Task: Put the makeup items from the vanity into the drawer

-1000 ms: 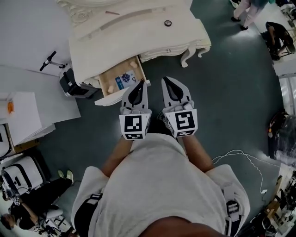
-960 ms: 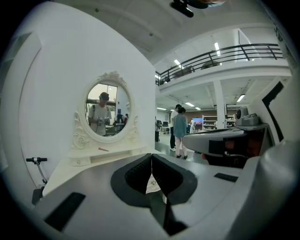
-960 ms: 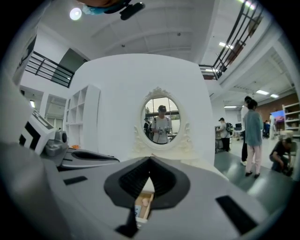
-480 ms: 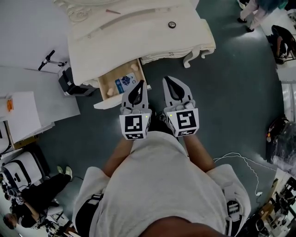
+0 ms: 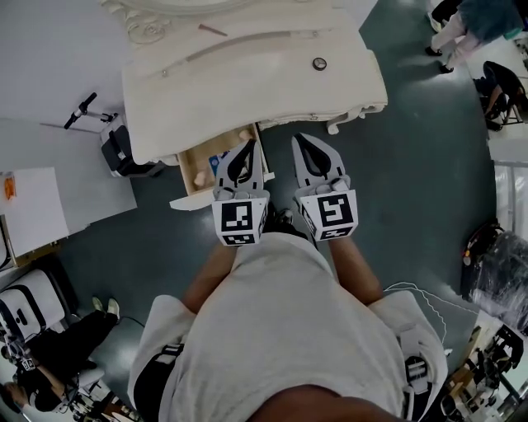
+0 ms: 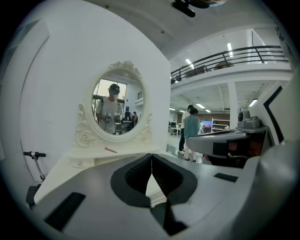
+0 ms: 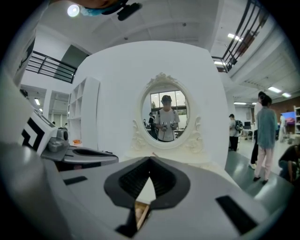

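At the upper centre of the head view, the white desk carries a round compact and a pink pencil. A scooter stands to its left. Left tool and right tool are both pinched together and empty. The left one now covers part of the open drawer, which lay clear a second ago.

A scooter stands at the left of the head view, above a white panel. Bystanders fill the upper right corner. A seated person is lower left, and a cable lies on the floor.
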The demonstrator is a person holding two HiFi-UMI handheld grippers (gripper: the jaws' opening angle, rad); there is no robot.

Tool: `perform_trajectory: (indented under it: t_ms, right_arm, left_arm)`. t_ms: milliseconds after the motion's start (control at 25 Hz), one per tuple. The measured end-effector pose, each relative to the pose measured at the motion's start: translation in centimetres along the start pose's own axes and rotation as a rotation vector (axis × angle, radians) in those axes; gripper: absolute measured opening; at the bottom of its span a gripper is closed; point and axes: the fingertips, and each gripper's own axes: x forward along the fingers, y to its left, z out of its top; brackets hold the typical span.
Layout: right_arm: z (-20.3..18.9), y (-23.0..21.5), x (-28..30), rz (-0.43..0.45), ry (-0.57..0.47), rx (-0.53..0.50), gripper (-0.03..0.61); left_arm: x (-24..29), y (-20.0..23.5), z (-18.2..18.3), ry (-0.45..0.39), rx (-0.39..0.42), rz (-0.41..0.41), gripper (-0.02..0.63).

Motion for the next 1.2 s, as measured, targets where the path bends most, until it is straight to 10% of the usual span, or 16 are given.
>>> perform_trajectory:
  t_ms: [1200]
  right_arm:
    - [-2.9, 0.4, 23.8, 0.427, 0.226, -0.096, 0.014]
  left_arm:
    - [9.1, 13.4, -4.4, 0.170, -0.212, 0.308, 0.007]
